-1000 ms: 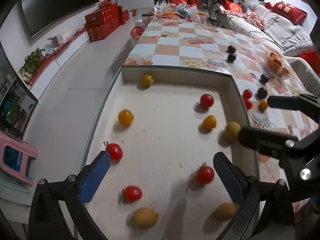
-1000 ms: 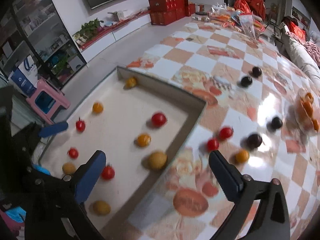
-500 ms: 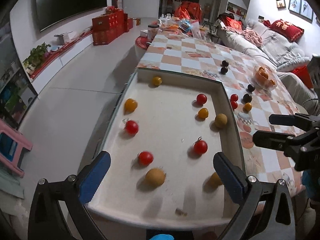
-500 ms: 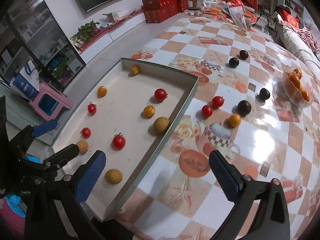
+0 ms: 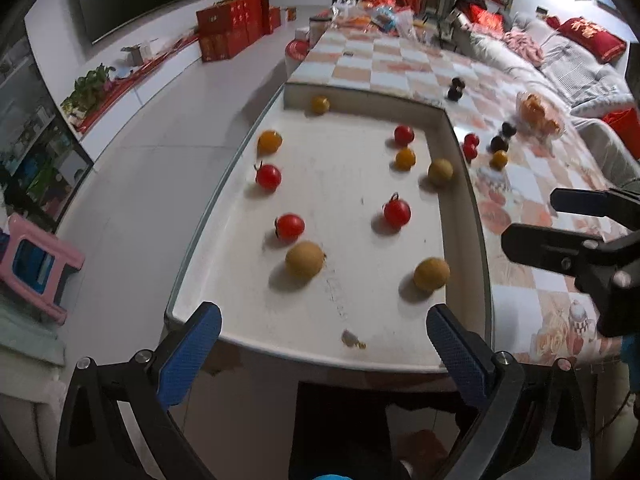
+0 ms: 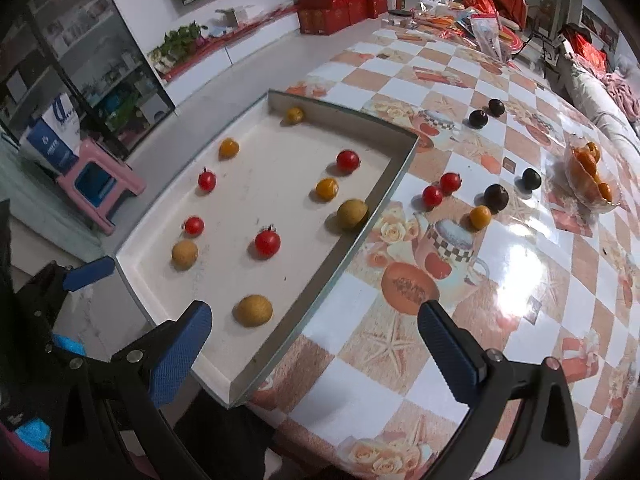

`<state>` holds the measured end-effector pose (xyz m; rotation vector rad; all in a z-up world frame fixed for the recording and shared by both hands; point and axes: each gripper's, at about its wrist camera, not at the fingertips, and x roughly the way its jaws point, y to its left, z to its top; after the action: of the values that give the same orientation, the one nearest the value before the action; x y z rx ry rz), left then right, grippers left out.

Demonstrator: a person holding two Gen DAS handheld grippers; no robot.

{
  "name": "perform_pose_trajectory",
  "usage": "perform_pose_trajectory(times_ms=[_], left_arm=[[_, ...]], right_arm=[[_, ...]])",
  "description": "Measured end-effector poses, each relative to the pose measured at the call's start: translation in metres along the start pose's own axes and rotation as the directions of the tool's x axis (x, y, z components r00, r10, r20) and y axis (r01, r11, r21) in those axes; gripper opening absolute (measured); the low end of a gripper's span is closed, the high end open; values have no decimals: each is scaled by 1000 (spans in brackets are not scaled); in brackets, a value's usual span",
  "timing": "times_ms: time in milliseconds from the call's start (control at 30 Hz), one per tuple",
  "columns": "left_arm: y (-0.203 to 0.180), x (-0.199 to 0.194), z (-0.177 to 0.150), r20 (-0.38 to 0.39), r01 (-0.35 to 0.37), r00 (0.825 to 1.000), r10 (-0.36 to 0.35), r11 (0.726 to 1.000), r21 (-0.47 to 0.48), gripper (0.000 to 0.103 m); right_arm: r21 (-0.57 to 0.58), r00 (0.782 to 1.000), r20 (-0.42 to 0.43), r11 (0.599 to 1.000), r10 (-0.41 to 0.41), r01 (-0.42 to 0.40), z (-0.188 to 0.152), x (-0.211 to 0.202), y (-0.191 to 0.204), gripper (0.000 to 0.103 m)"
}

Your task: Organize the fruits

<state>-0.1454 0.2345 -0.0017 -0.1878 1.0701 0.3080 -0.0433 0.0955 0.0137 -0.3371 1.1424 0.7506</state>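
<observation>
A white tray (image 5: 348,312) (image 6: 224,280) lies on the near left of the table and holds several red tomatoes, orange fruits and tan round fruits. A tan fruit (image 5: 305,258) and a red tomato (image 5: 397,213) lie near its front. More tomatoes (image 6: 432,196), an orange fruit (image 6: 480,216) and dark plums (image 6: 496,196) sit loose on the checked tablecloth. My left gripper (image 5: 322,346) hangs open, off the tray's near edge, holding nothing. My right gripper (image 6: 316,342) is open over the tray's front right corner, empty; it also shows as my right gripper (image 5: 560,220) from the side.
A clear bowl of orange pieces (image 6: 592,178) stands at the table's right. Bags and clutter (image 5: 380,16) crowd the far end. A sofa (image 5: 560,60) runs along the right; a pink stool (image 6: 100,178) and red boxes (image 5: 232,28) stand on the floor at left.
Both grippers have pulled back and up from the tray toward the table's near edge, so more of the tray and table shows. Both stayed open; no fruit moved.
</observation>
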Motion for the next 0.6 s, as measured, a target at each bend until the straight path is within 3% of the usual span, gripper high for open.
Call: perform_pose_trajectory(times_ms=[233, 600], left_arm=[[-9, -2, -8, -15, -93, 996, 93, 996, 17, 103], [-8, -4, -9, -22, -93, 995, 93, 996, 8, 103]], right_arm=[[-11, 997, -57, 998, -56, 55, -9, 7, 6, 103], [-28, 992, -80, 995, -100, 98, -11, 10, 11, 103]])
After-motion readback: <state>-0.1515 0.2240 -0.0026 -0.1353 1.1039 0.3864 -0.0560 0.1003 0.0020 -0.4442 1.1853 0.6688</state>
